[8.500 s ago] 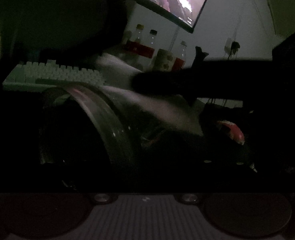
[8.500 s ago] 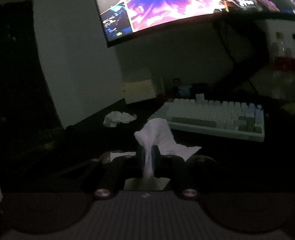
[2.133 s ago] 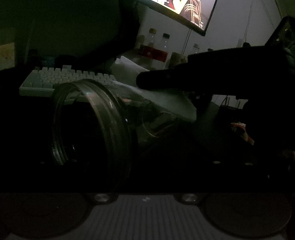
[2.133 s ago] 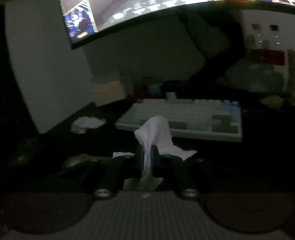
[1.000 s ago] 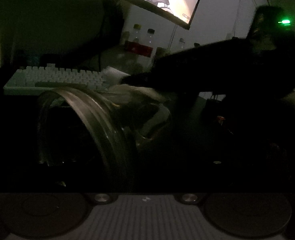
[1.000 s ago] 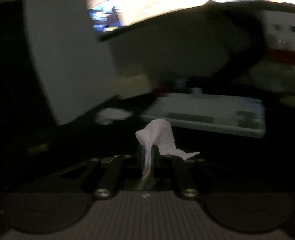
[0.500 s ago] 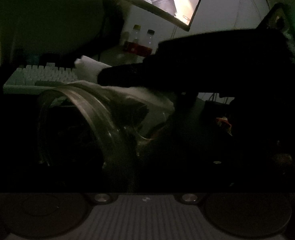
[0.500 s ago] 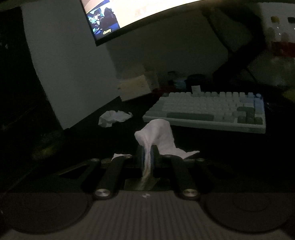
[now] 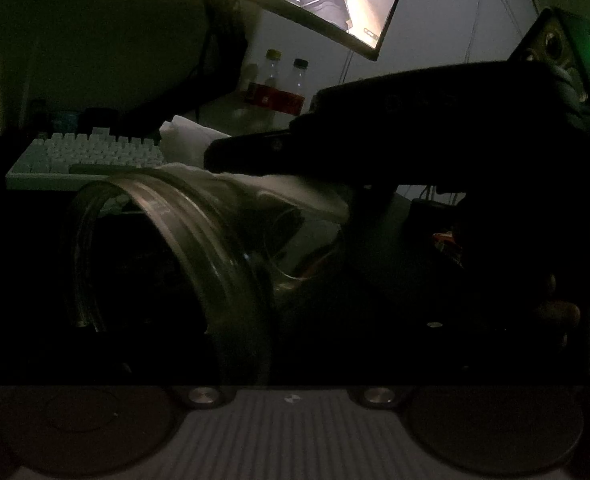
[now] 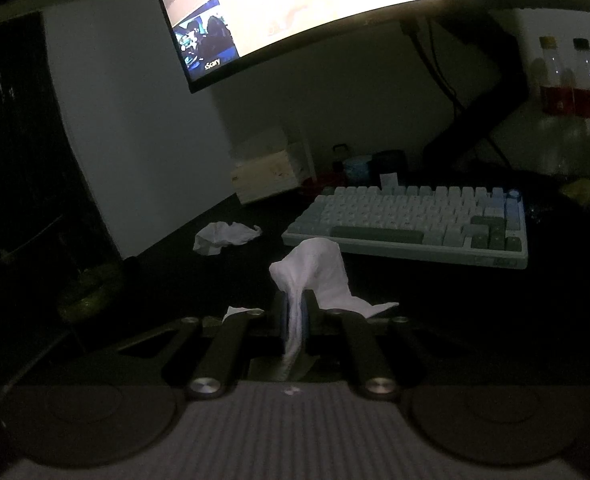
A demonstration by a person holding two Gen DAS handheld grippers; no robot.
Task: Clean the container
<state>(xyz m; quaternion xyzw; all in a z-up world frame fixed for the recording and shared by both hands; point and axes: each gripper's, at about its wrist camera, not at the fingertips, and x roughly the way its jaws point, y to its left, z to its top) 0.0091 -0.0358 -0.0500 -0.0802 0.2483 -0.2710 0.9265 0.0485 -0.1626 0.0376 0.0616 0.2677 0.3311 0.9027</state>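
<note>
Pretty dark shot. Nearest the left camera, the clear round glass jar (image 9: 167, 256) lay on its side, mouth facing left, apparently held across its width by the widely spread left gripper, whose fingers were lost in the dark. The black right gripper (image 10: 295, 316) had its fingers pressed together, pinching a white crumpled tissue (image 10: 315, 268) against the jar's top. Farther back sat a pale keyboard (image 10: 415, 220) and a crumpled white paper wad (image 10: 225, 236).

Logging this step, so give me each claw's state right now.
Left claw: spread wide around the clear jar, holding it.
Right claw: closed on the white tissue.
</note>
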